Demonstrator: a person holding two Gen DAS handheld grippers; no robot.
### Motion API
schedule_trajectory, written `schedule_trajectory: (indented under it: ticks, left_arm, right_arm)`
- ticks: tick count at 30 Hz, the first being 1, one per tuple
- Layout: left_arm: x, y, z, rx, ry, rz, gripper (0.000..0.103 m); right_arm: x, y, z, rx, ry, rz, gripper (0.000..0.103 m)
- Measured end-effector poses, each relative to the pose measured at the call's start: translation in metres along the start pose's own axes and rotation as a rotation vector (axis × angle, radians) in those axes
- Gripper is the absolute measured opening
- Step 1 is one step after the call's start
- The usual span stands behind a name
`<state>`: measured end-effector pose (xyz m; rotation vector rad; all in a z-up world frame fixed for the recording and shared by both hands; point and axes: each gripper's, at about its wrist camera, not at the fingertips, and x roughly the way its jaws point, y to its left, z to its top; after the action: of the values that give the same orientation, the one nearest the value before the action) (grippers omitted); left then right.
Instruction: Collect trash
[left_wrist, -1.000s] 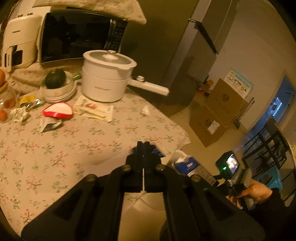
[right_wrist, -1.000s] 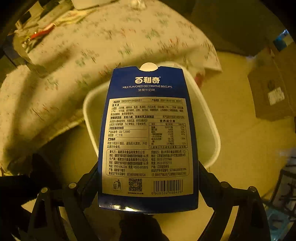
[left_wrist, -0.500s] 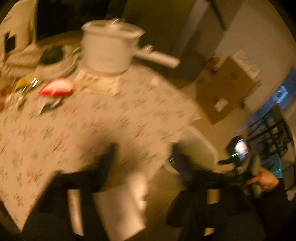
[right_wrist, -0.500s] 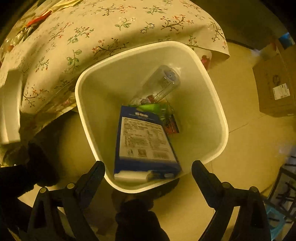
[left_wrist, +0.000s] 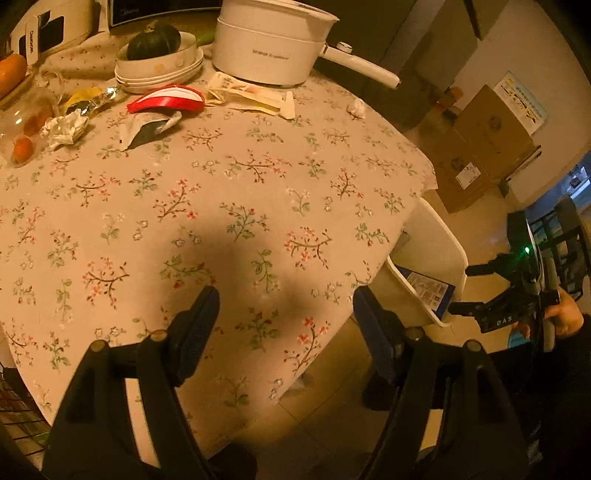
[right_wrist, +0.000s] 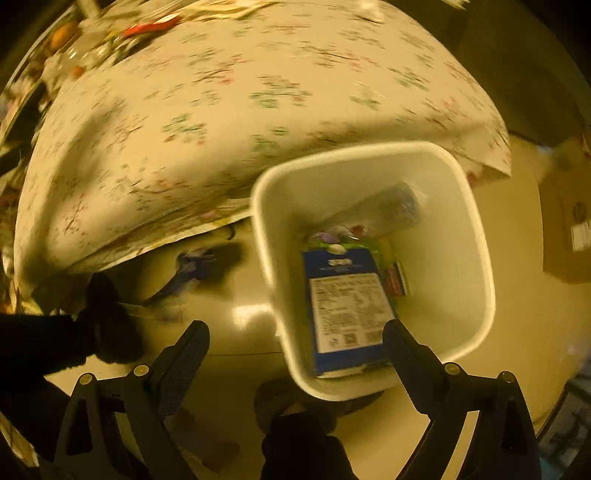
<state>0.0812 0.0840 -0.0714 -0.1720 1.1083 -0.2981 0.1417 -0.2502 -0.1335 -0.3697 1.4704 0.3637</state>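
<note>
A white trash bin (right_wrist: 476, 229) stands on the floor beside the table; it also shows in the left wrist view (left_wrist: 439, 240). Inside lie a blue biscuit box (right_wrist: 347, 306), a clear plastic bottle (right_wrist: 388, 210) and small wrappers; the box also shows in the left wrist view (left_wrist: 428, 288). My right gripper (right_wrist: 295, 339) is open and empty above the bin's near left rim. My left gripper (left_wrist: 284, 314) is open and empty over the table's front edge. On the far side of the table lie a red-and-white wrapper (left_wrist: 166, 99), a torn pouch (left_wrist: 147, 127), crumpled foil (left_wrist: 66, 125) and flat packets (left_wrist: 251, 96).
A floral tablecloth (left_wrist: 221, 192) covers the table. At its back stand a white pot with a long handle (left_wrist: 269, 40), stacked bowls with a squash (left_wrist: 159, 55) and a jar of oranges (left_wrist: 22, 129). Cardboard boxes (left_wrist: 484, 147) sit on the floor at right.
My right gripper opened and the blue biscuit box dropped into the bin. My left gripper opened and moved forward over the table. The right view has shifted left.
</note>
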Motion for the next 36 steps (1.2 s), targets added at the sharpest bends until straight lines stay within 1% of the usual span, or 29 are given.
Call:
schedule_trajectory:
  ticks: [3, 6, 9, 12, 15, 16, 17, 19, 21, 22, 26, 27, 29, 30, 32, 33, 36]
  left_arm:
    - [0.005, -0.002, -0.012, 0.032, 0.017, 0.014, 0.075]
    - [0.008, -0.002, -0.024, 0.037, 0.030, 0.012, 0.075]
    - [0.005, 0.002, -0.032, 0.039, 0.034, 0.035, 0.075]
    - [-0.002, 0.010, -0.035, 0.027, 0.018, 0.039, 0.076]
    - [-0.008, 0.013, -0.034, 0.020, 0.006, 0.033, 0.076]
    - [-0.010, 0.013, -0.034, 0.021, 0.001, 0.034, 0.076]
    - [-0.013, 0.014, -0.034, 0.022, -0.004, 0.038, 0.076]
    - [-0.018, 0.014, -0.033, 0.021, -0.013, 0.044, 0.076]
    - [-0.022, 0.016, -0.032, 0.017, -0.018, 0.065, 0.080]
    - [-0.024, 0.017, -0.032, 0.018, -0.018, 0.092, 0.082]
    - [-0.032, 0.028, -0.029, 0.006, -0.032, 0.177, 0.086]
    - [-0.034, 0.032, -0.028, -0.005, -0.037, 0.185, 0.086]
    - [-0.039, 0.042, -0.025, -0.040, -0.050, 0.174, 0.087]
    - [-0.042, 0.047, -0.024, -0.060, -0.058, 0.168, 0.087]
    - [-0.046, 0.053, -0.021, -0.091, -0.073, 0.159, 0.087]
    - [-0.048, 0.056, -0.020, -0.104, -0.081, 0.154, 0.087]
    - [-0.054, 0.061, -0.019, -0.137, -0.101, 0.142, 0.087]
  right_arm:
    - [0.002, 0.011, 0.002, -0.012, -0.014, -0.001, 0.096]
    - [0.004, 0.025, -0.002, -0.007, -0.043, 0.043, 0.096]
    - [0.020, 0.052, -0.012, -0.064, -0.083, 0.086, 0.096]
    - [0.055, 0.090, -0.028, -0.150, -0.094, 0.102, 0.096]
    - [0.109, 0.134, -0.051, -0.274, -0.053, 0.081, 0.096]
    - [0.121, 0.142, -0.056, -0.301, -0.040, 0.076, 0.096]
    - [0.144, 0.156, -0.062, -0.348, -0.019, 0.060, 0.095]
    - [0.175, 0.174, -0.069, -0.411, -0.004, 0.044, 0.095]
    - [0.202, 0.188, -0.073, -0.466, -0.017, 0.024, 0.094]
    - [0.215, 0.194, -0.074, -0.489, -0.022, 0.013, 0.093]
    - [0.261, 0.213, -0.073, -0.539, -0.031, -0.024, 0.084]
    - [0.271, 0.220, -0.074, -0.558, -0.032, -0.031, 0.082]
    - [0.286, 0.231, -0.076, -0.606, -0.033, -0.055, 0.076]
    - [0.298, 0.240, -0.079, -0.654, -0.035, -0.085, 0.074]
    - [0.313, 0.251, -0.082, -0.707, -0.047, -0.129, 0.063]
    - [0.318, 0.255, -0.082, -0.717, -0.053, -0.141, 0.060]
    - [0.329, 0.260, -0.080, -0.715, -0.065, -0.144, 0.041]
